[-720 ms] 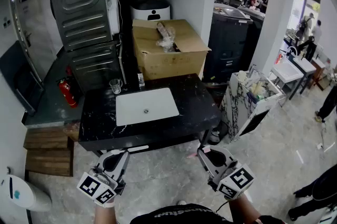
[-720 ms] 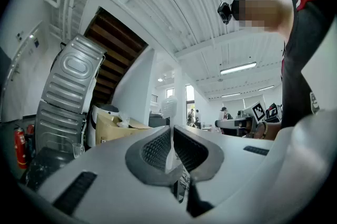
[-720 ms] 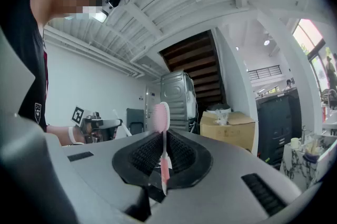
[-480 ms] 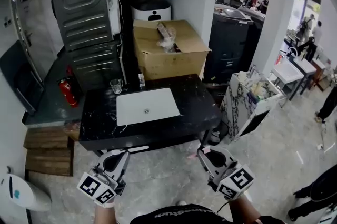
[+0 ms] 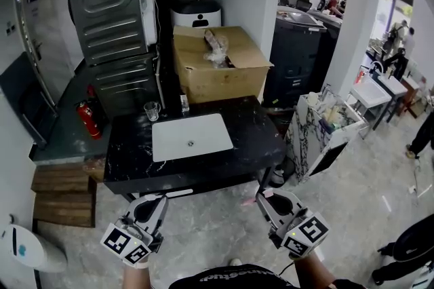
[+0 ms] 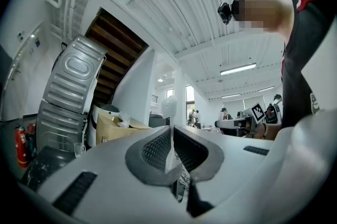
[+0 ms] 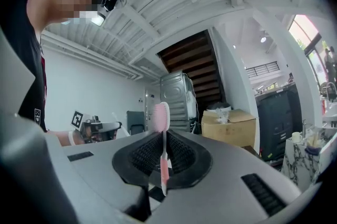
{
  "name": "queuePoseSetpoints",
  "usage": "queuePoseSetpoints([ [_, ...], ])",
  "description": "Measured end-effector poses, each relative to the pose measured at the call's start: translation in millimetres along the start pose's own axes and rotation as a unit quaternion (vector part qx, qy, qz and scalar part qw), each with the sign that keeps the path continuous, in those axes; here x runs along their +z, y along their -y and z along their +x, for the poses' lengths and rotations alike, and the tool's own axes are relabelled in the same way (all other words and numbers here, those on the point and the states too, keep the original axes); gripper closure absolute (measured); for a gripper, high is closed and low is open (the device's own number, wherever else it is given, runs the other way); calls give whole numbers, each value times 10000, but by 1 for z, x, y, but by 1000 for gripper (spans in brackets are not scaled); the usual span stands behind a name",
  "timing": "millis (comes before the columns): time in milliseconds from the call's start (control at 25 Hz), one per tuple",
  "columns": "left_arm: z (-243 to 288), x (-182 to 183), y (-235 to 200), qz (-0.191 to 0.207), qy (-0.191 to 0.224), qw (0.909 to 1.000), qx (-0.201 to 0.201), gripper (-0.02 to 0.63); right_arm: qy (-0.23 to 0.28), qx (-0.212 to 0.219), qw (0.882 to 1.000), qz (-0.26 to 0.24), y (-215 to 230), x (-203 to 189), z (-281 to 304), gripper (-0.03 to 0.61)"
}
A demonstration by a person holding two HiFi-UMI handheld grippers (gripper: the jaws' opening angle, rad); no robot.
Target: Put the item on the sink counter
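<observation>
Facing the sink counter (image 5: 252,140), the right gripper (image 7: 162,145) pinches a pink toothbrush (image 7: 162,118) upright; the left gripper (image 6: 171,138) pinches a white toothbrush (image 6: 168,110).

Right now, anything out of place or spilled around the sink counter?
Nothing is spilled or broken. The counter looks tidy, with a glass upright at its back left. The only clutter is behind it: a box topped with crumpled plastic, beside stacked bare metal casings.

You hold a pink toothbrush (image 7: 162,128) upright in the right fingers (image 7: 184,157), and a white toothbrush (image 6: 168,110) upright in the left fingers (image 6: 151,150).
</observation>
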State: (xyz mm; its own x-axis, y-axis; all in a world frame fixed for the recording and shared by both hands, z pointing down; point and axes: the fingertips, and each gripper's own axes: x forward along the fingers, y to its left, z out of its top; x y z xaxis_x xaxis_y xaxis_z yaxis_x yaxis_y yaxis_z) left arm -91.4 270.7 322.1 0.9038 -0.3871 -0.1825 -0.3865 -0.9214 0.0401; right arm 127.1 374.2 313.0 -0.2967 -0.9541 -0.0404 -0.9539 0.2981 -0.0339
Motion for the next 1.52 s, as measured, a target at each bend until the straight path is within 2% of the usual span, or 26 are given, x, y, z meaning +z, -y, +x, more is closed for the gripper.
queuePoseSetpoints([
  [640, -60, 6, -39, -56, 131, 9998, 159, 586, -38, 163, 9999, 9, -59, -5, 39, 529],
  [920, -74, -2, -61, -154, 154, 9996, 205, 586, -155, 153, 9998, -12, -75, -15, 59, 529],
  [1200, -59, -14, -89, -188, 124, 9993, 284, 586, -133, 235, 9996, 76, -57, -20, 92, 529],
  [1520, 0, -26, -143, -47, 22, 9987, 511, 586, -133, 504, 9986, 124, 7, -31, 162, 529],
])
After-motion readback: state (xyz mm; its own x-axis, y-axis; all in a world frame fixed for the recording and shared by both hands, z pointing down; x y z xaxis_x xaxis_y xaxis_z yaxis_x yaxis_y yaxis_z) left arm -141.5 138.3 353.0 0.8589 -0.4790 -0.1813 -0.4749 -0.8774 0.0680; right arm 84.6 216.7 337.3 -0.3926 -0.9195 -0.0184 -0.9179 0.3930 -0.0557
